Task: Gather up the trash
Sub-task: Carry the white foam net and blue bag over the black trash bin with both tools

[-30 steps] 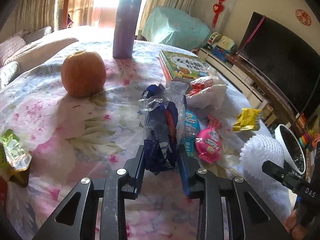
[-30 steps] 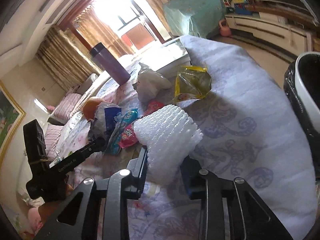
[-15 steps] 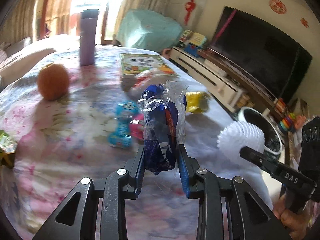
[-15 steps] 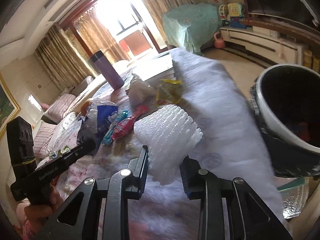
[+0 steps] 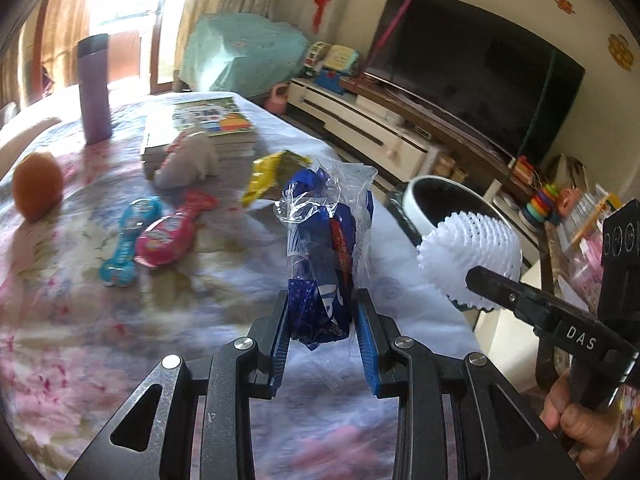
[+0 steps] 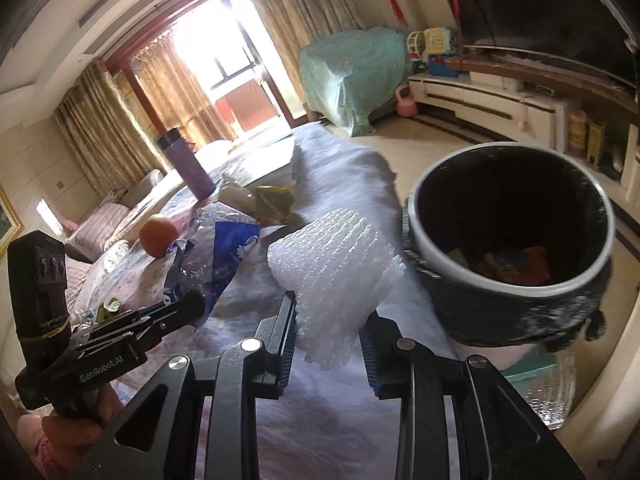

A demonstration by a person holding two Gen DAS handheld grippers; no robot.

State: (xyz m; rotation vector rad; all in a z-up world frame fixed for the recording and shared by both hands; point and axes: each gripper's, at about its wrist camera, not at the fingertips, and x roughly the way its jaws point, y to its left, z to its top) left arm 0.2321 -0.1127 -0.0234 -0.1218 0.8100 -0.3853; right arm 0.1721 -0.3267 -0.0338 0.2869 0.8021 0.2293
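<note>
My left gripper (image 5: 322,322) is shut on a crumpled blue and clear plastic wrapper (image 5: 324,252), held above the floral tablecloth (image 5: 120,320). My right gripper (image 6: 330,332) is shut on a white foam fruit net (image 6: 336,264). That net (image 5: 472,256) also shows at the right of the left wrist view, beside the trash bin (image 5: 436,200). In the right wrist view the black bin with a white rim (image 6: 512,240) stands just right of the net, with some coloured scraps inside. The left gripper (image 6: 188,304) and its wrapper (image 6: 220,252) appear at the left of that view.
On the table lie a pink wrapper (image 5: 168,232), a blue wrapper (image 5: 128,248), a yellow packet (image 5: 272,172), a white bag (image 5: 188,160), books (image 5: 200,128), an orange (image 5: 38,184) and a purple flask (image 5: 94,88). A television (image 5: 472,68) and cabinet stand beyond.
Both grippers have swung right with their loads, away from the table's middle and toward the bin. The bin has grown large and close in the right wrist view.
</note>
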